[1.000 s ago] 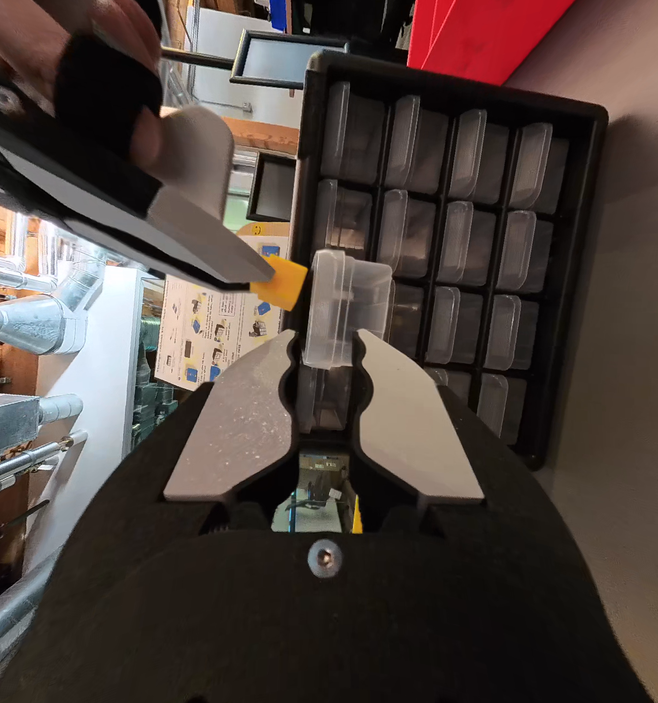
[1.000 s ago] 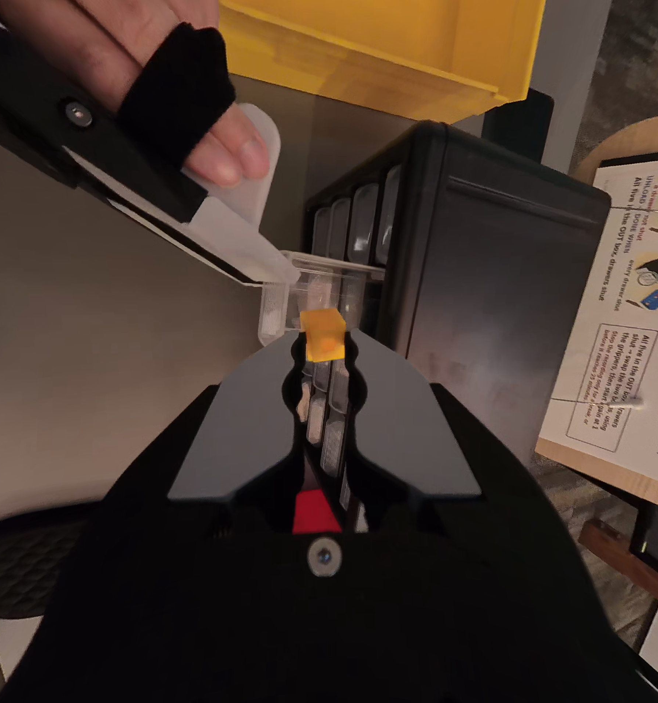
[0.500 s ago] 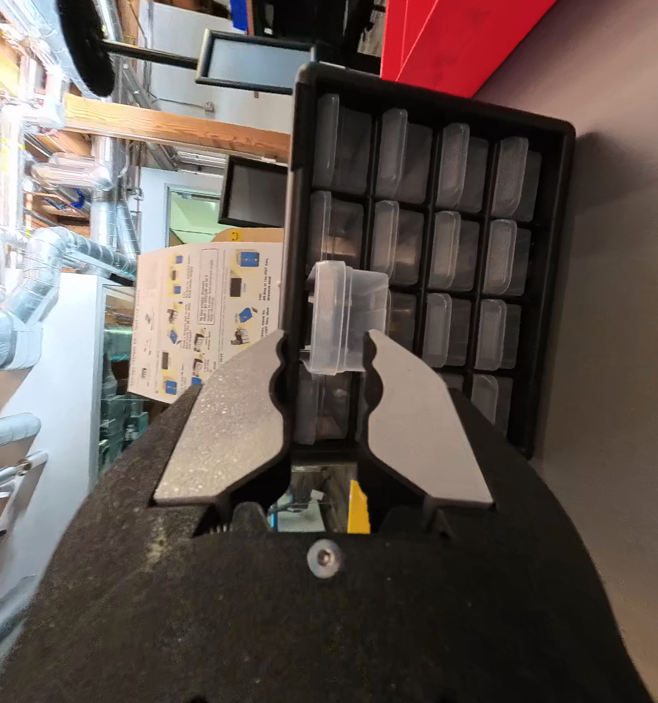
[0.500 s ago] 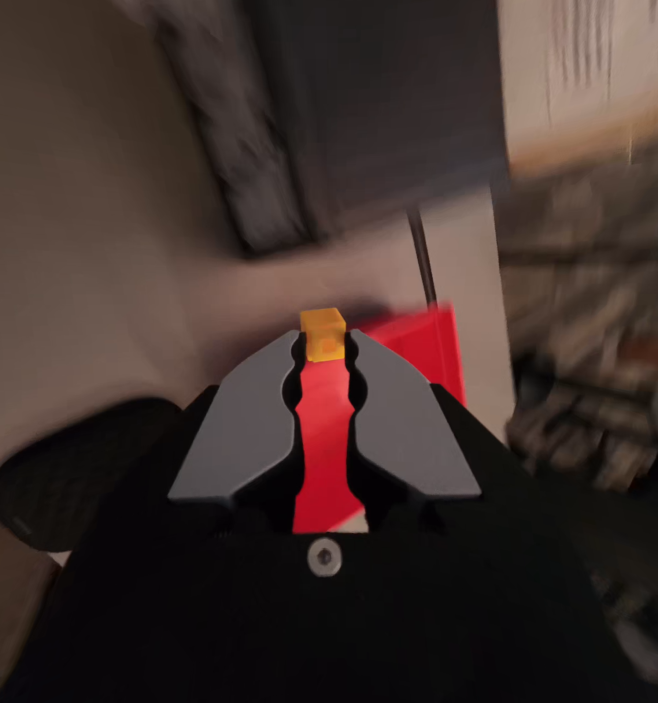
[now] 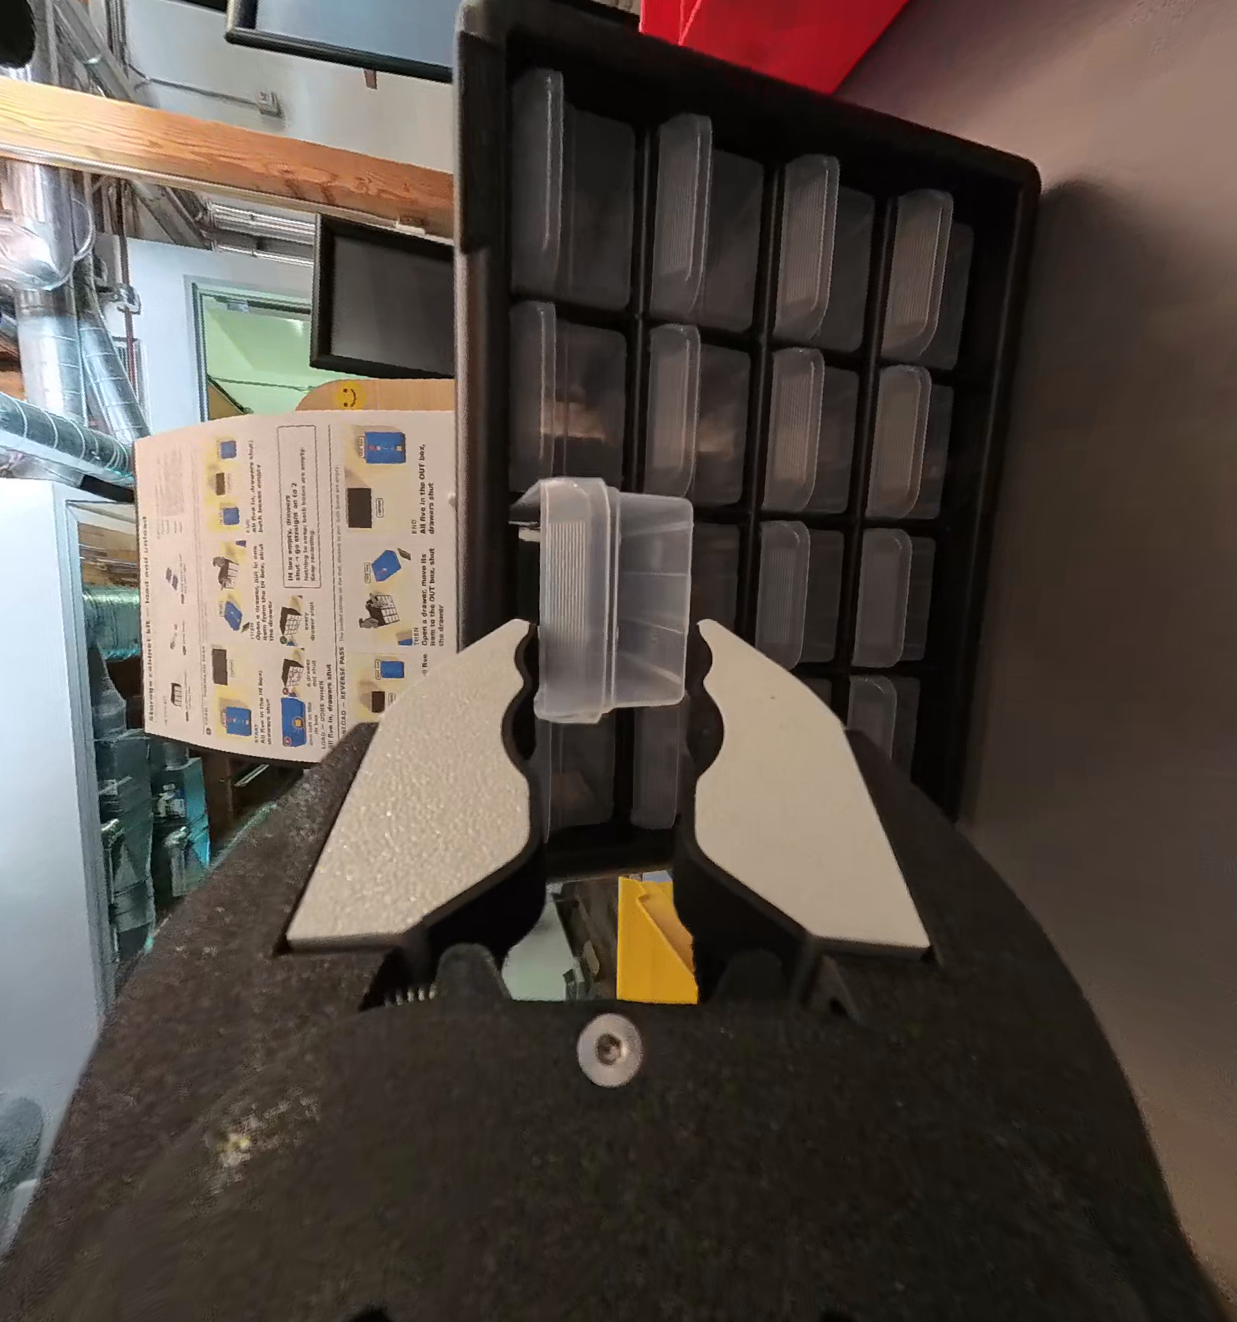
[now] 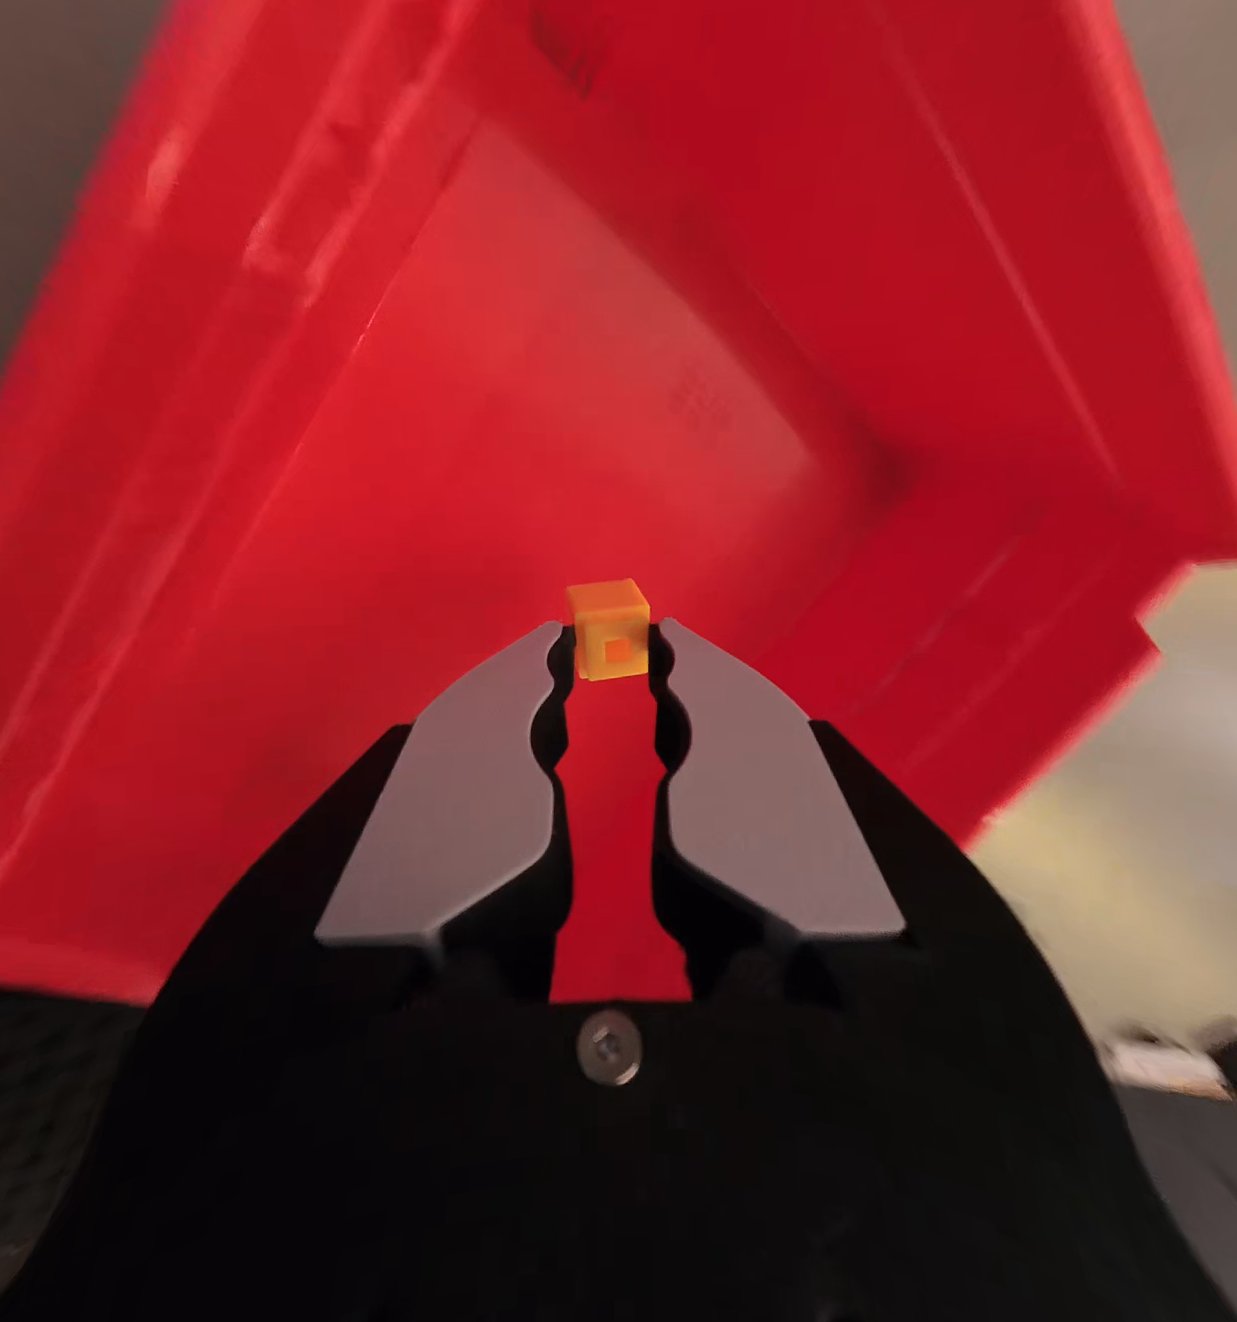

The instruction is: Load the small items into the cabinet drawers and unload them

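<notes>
Red bin (image 6: 458, 429) behind right tongs (image 6: 610, 633) pinching cube (image 6: 608, 633); left tongs (image 5: 612, 647) wide around drawer (image 5: 615, 601)

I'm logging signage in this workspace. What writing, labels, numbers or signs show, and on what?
Instruction sheet, left of the black cabinet: printed headings and captions beside small pictures; wording not quoted here.
Brown board behind the sheet: a smiley face, no words.
Red bin floor: faint embossed mark, too blurred to read.
Orange cube: a darker square, no writing.
</notes>
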